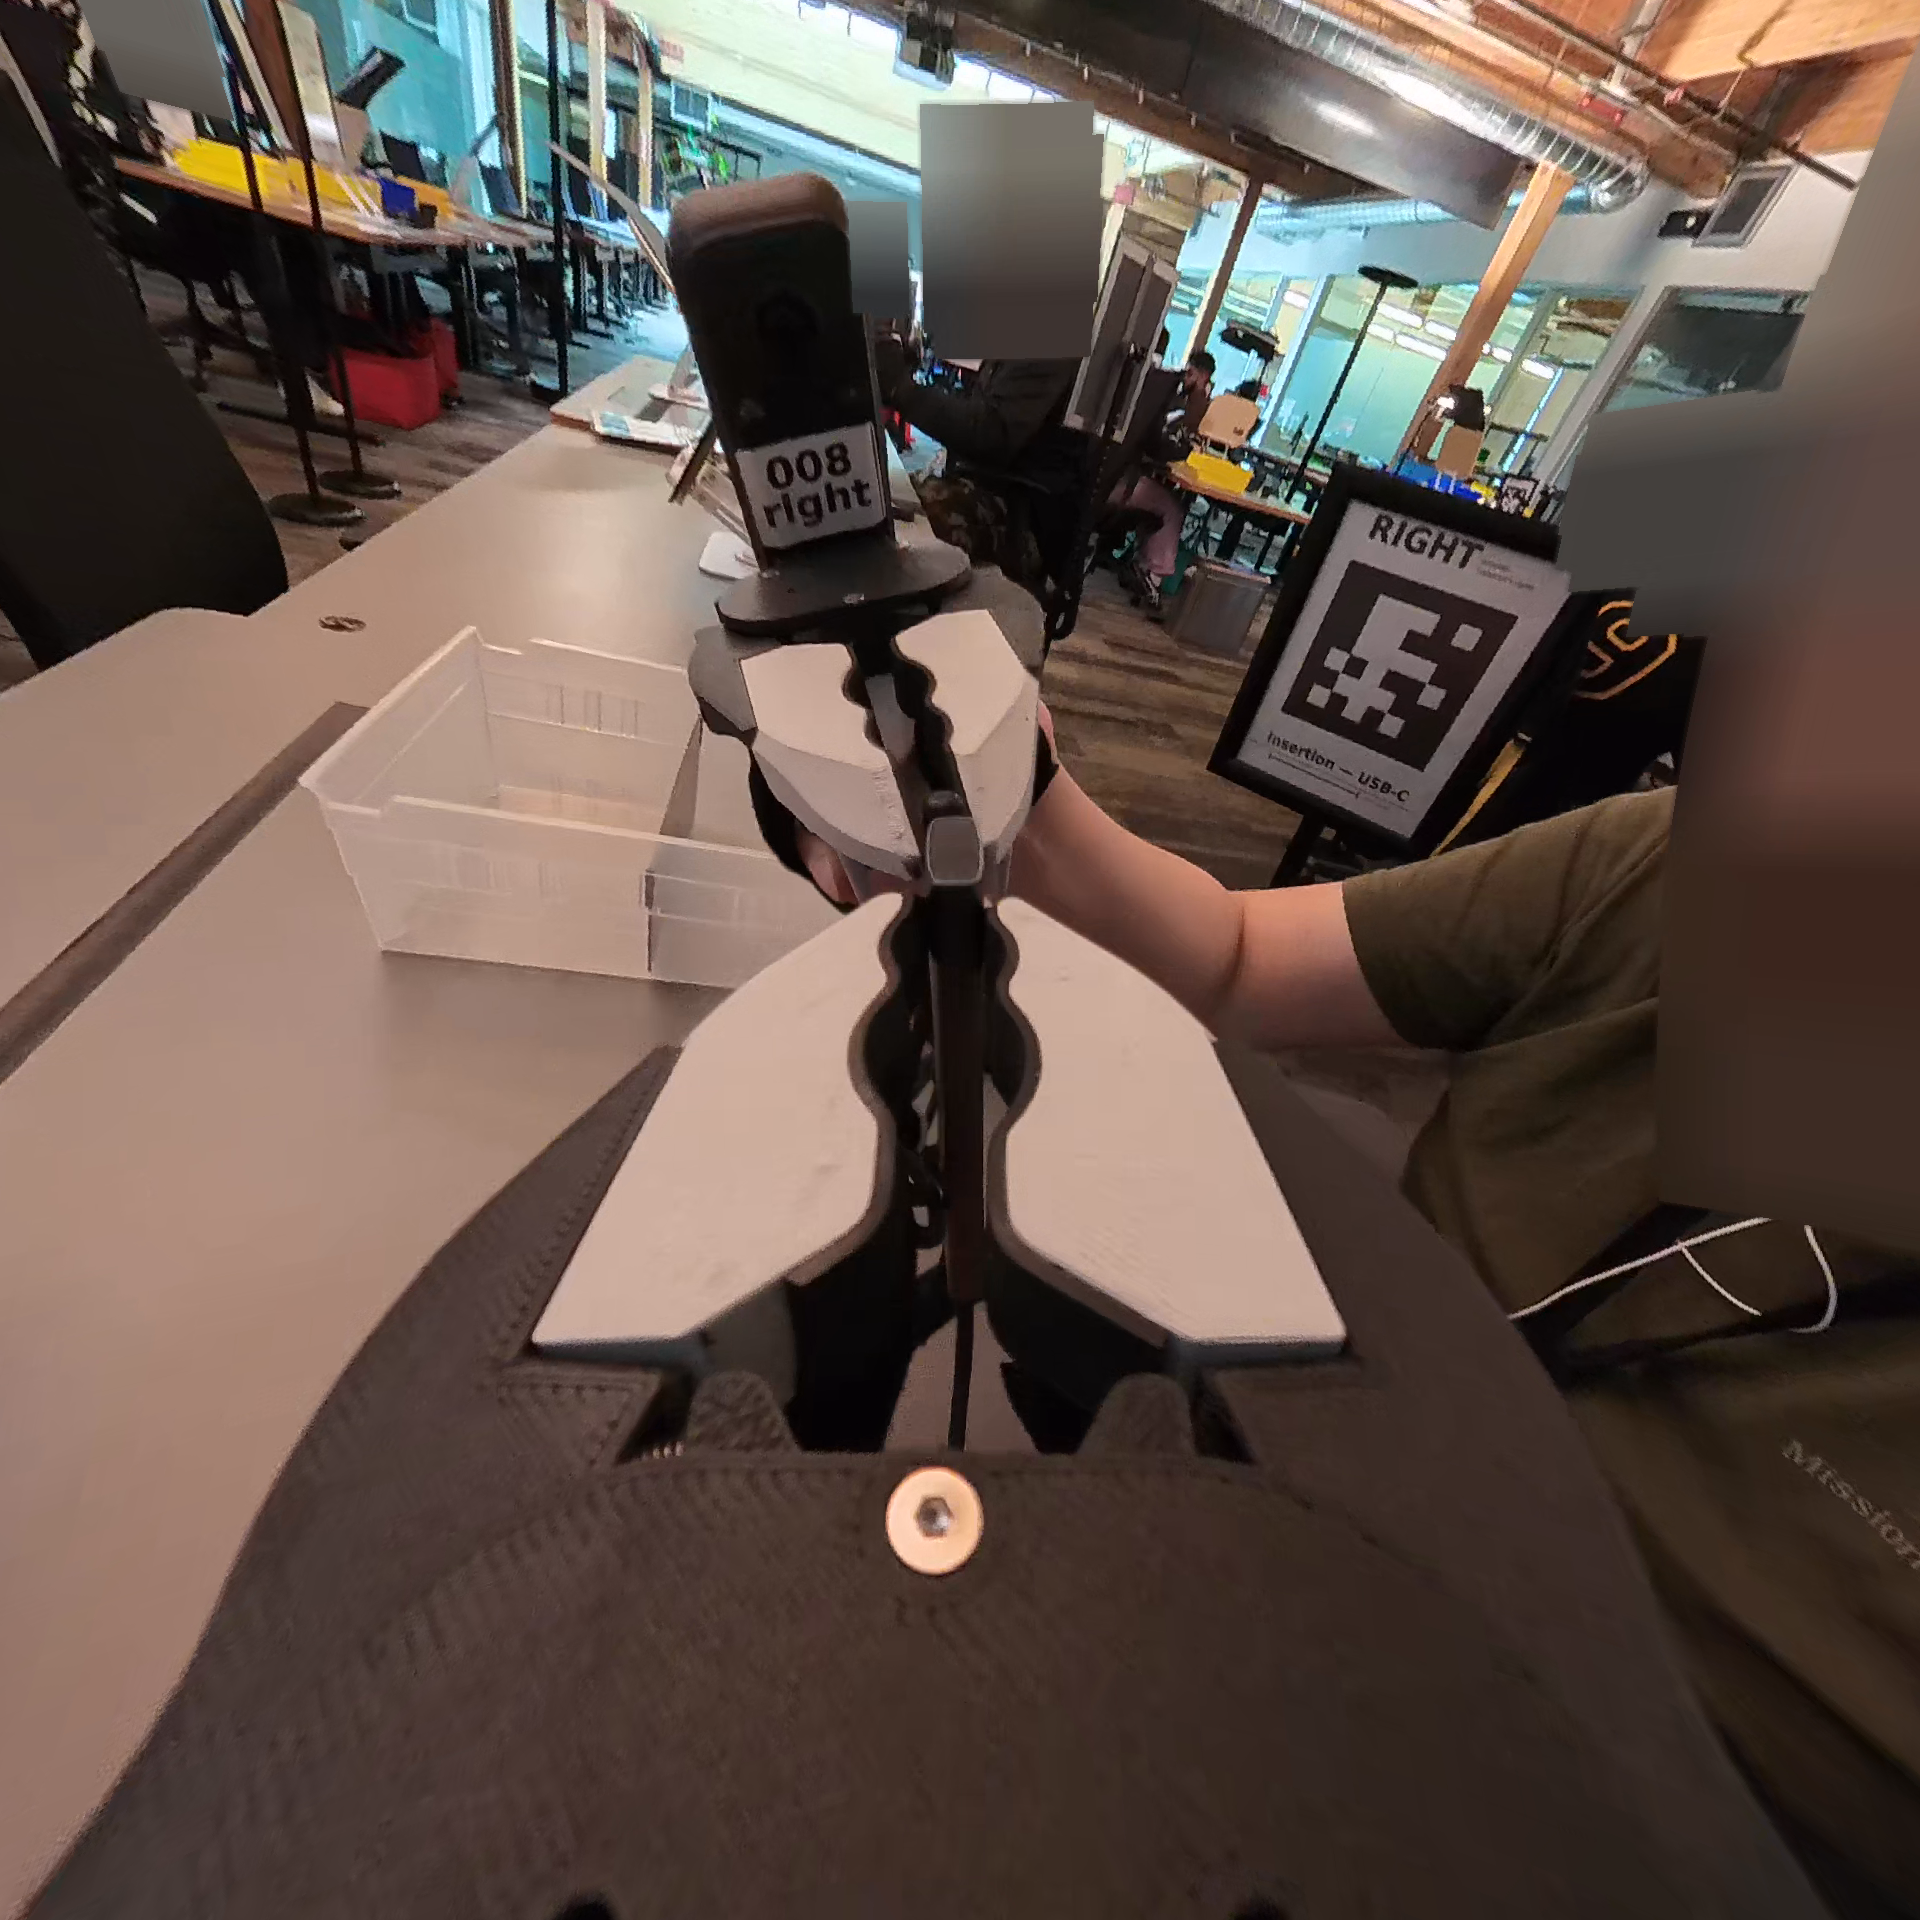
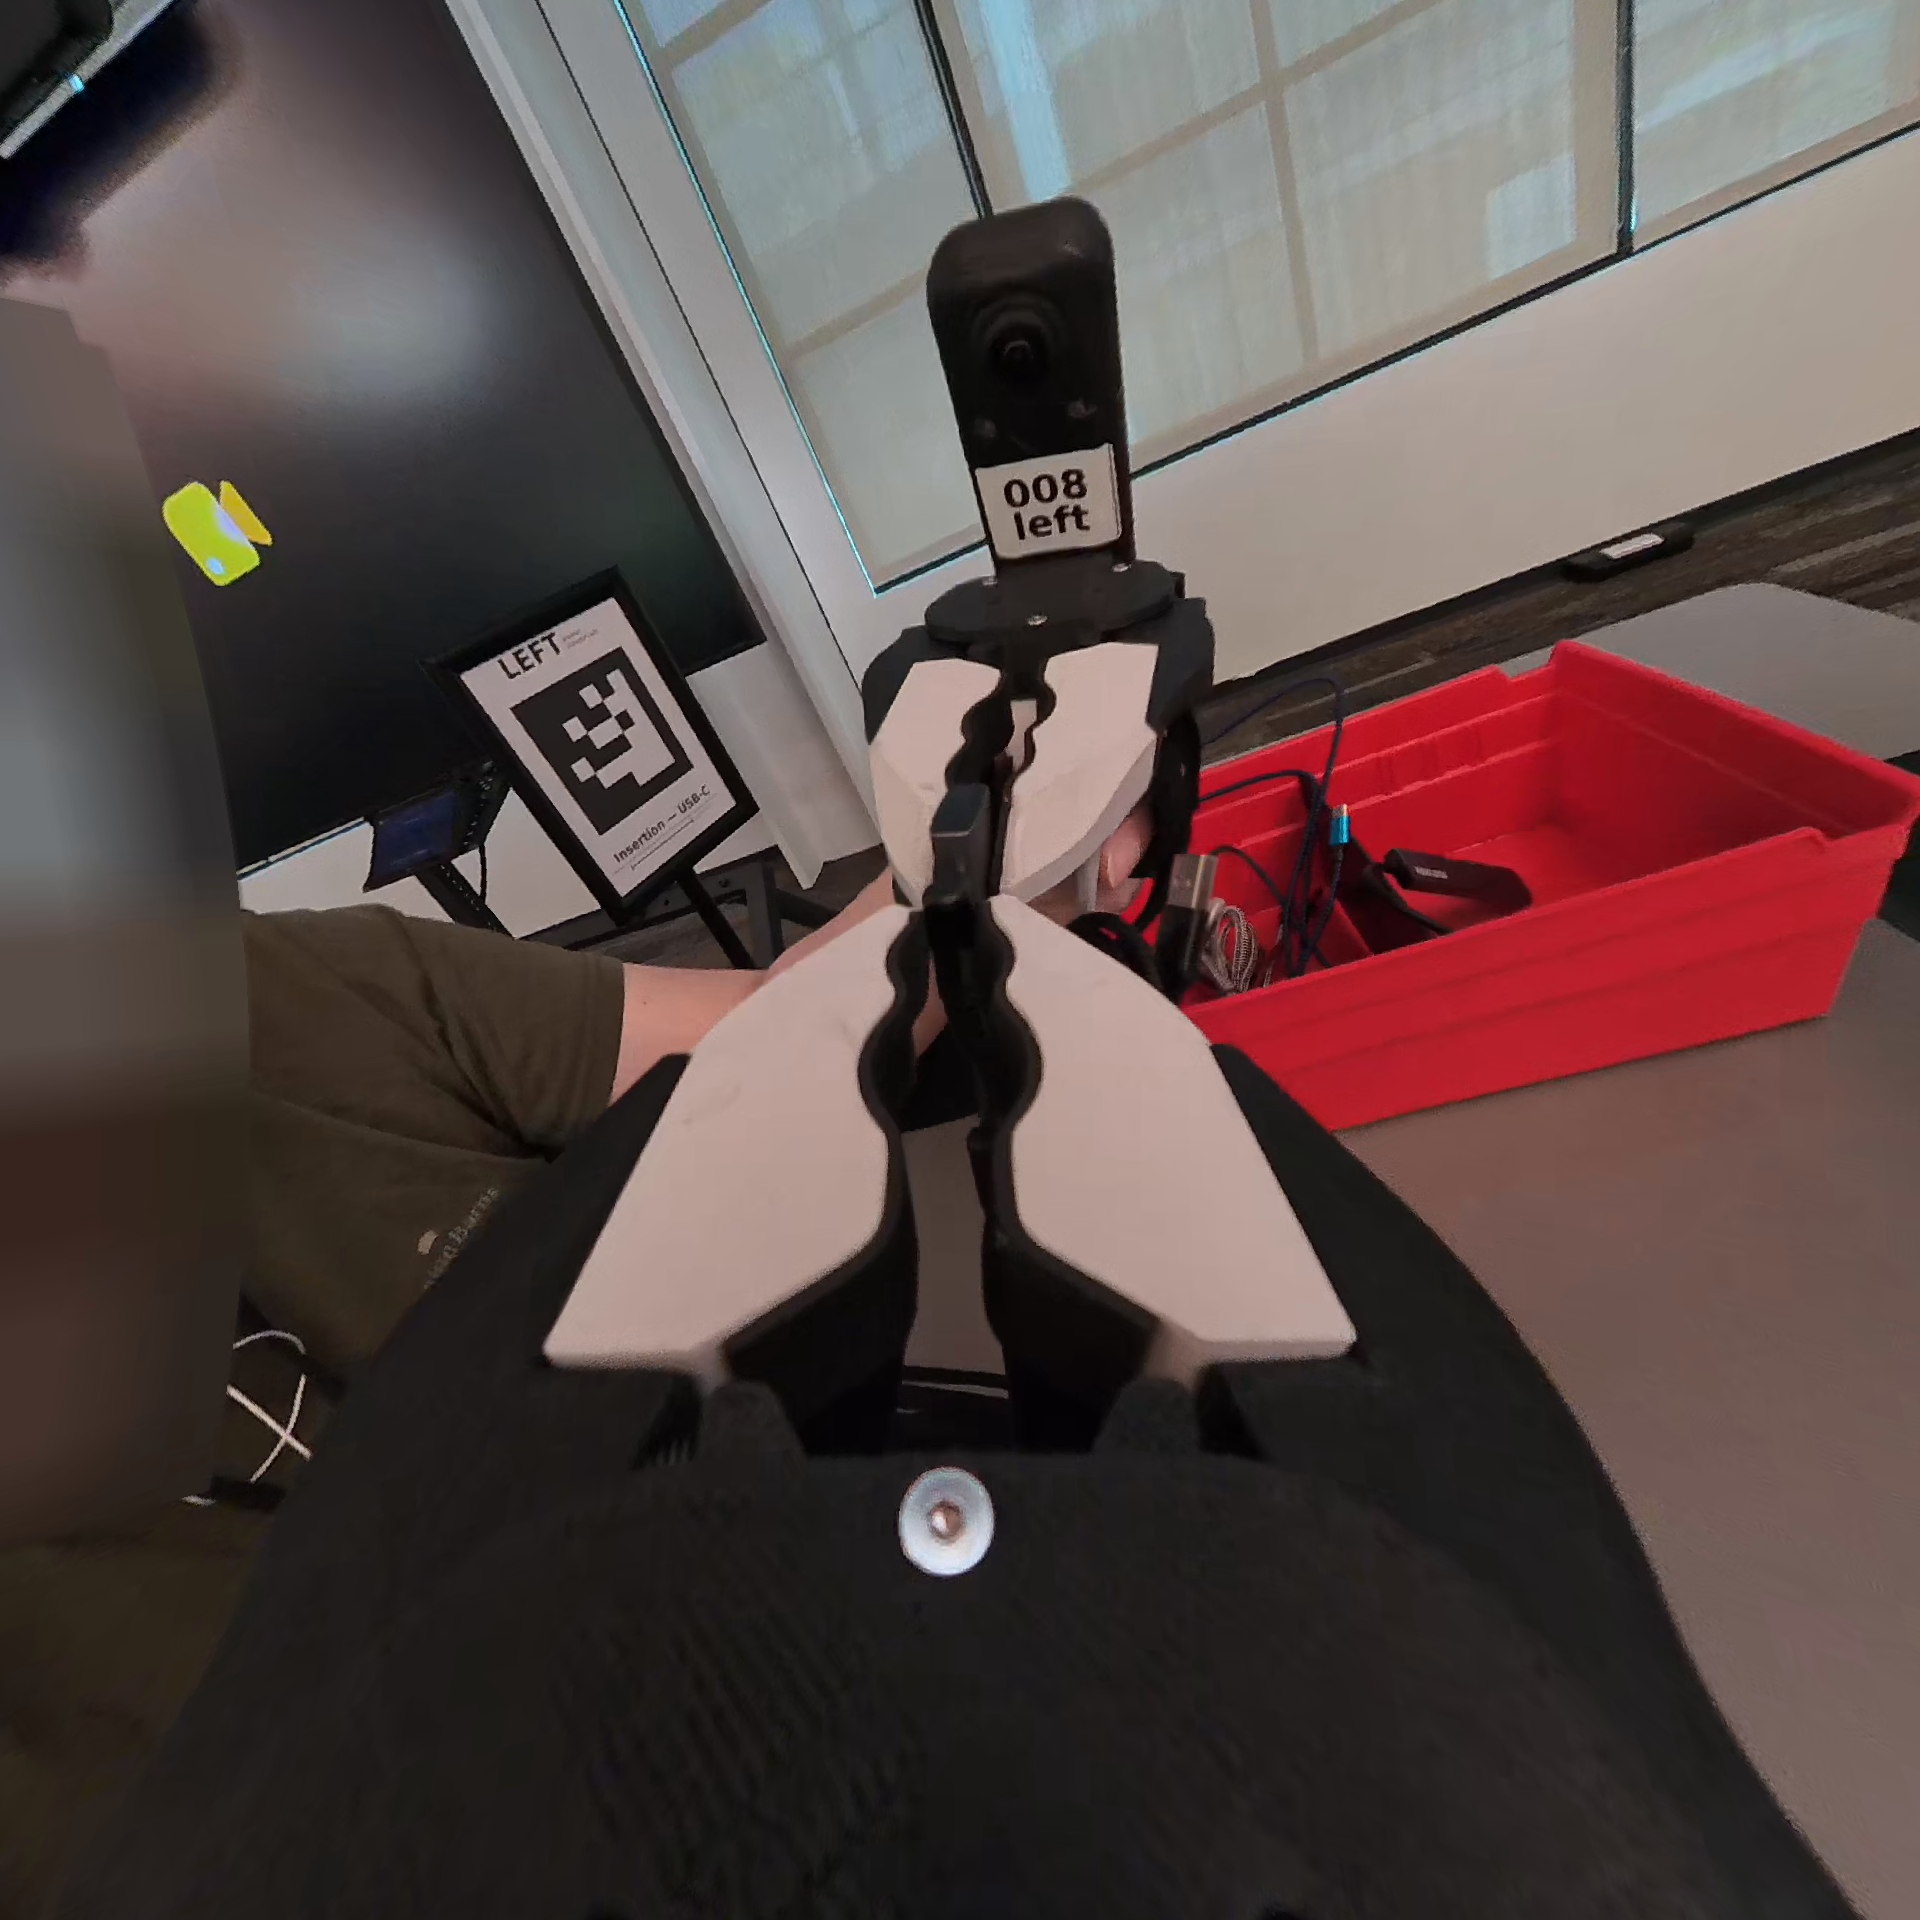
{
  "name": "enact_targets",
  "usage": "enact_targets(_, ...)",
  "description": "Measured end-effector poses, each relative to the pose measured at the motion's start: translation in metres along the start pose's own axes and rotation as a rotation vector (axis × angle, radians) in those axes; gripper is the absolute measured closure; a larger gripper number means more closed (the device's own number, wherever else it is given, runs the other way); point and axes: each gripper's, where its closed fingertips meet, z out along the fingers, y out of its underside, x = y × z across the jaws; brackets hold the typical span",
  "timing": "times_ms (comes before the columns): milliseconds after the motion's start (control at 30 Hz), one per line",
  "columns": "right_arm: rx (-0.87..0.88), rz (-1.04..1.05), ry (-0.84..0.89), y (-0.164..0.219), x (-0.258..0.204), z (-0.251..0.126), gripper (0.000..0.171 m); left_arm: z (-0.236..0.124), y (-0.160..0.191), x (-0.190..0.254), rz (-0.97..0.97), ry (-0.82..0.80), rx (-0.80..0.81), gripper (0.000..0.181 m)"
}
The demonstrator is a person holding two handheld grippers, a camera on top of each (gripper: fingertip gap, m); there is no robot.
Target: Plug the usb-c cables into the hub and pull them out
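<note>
My two grippers meet tip to tip above the table. My left gripper (image 1: pixel 951 914) is shut on a thin dark hub (image 1: pixel 958 1091) seen edge-on, with its thin black lead trailing back between the fingers. My right gripper (image 1: pixel 948 868) faces it, shut on a usb-c cable plug (image 1: pixel 954 852) with a grey housing. The plug meets the hub's end; how deep it sits is hidden. In the right wrist view my right gripper (image 2: pixel 951 914) grips the black plug (image 2: pixel 961 977), and the left gripper (image 2: pixel 971 888) holds the hub (image 2: pixel 961 831).
A clear plastic bin (image 1: pixel 499 821) stands on the grey table (image 1: pixel 208 1143) to the left. A red bin (image 2: pixel 1558 935) holds several loose cables (image 2: pixel 1226 935) and a dark device (image 2: pixel 1455 878). Sign stands (image 1: pixel 1392 665) (image 2: pixel 603 738) are on the floor. A person's forearm (image 1: pixel 1195 935) reaches in. Only a small space, under 4 cm, lies between the two pairs of fingers.
</note>
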Motion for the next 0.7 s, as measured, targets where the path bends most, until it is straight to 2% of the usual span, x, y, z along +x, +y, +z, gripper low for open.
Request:
enact_targets(133, 0.003, -0.011, 0.004, 0.000, -0.001, 0.000, 0.162, 0.001, 0.000, 0.001, -0.012, 0.003, -0.006, 0.173)
enact_targets(467, -0.143, 0.014, 0.022, 0.024, 0.004, 0.001, 0.162, 0.007, 0.024, -0.001, -0.022, -0.022, -0.174, 0.173)
enact_targets(700, -0.164, 0.043, 0.044, 0.033, 0.014, -0.001, 0.162, 0.010, 0.036, -0.010, -0.038, -0.081, -0.237, 0.173)
